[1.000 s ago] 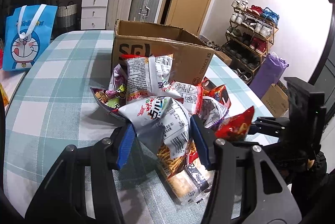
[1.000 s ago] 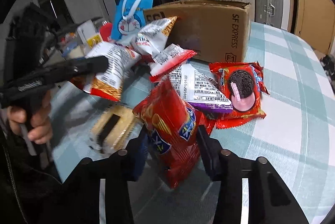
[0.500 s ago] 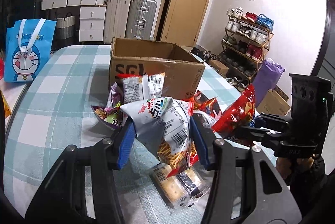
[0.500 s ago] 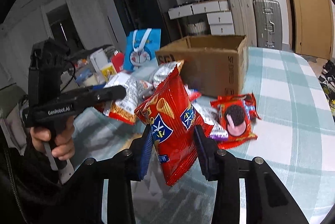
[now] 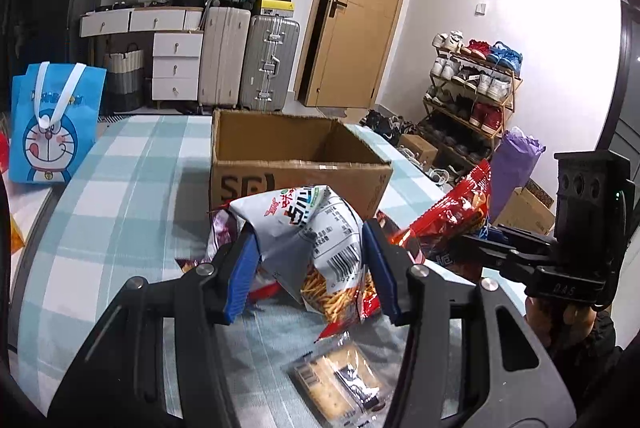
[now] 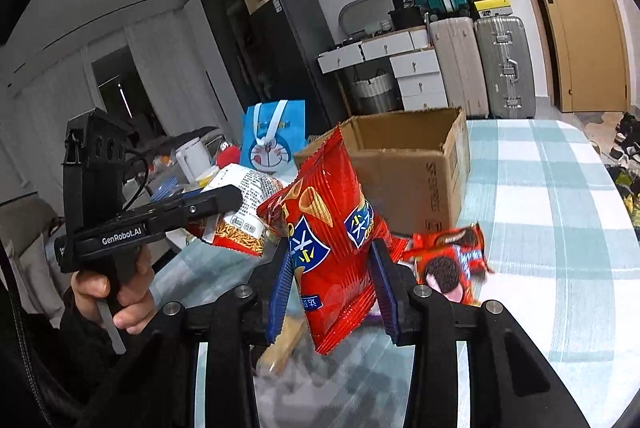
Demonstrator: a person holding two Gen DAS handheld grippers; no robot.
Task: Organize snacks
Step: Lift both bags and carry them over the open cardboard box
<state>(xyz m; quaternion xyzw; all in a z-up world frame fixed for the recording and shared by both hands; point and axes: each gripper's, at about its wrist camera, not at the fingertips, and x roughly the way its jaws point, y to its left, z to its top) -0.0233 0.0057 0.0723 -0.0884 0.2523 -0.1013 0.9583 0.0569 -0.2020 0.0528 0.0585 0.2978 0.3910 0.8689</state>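
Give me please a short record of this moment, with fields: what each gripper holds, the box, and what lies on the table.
left gripper: shut on white snack bag, lifted off the table
right gripper: shut on red snack bag, lifted off the table
cardboard box: open at the top, on the checked tablecloth; no snack seen inside
lying on table: cracker pack, red cookie pack
beside table: blue cartoon bag

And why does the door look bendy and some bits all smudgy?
Left wrist view: the fisheye lens bows the door, and the wall behind the shoe rack glares white. Right wrist view: the table under the red snack bag is smeared, probably motion blur.
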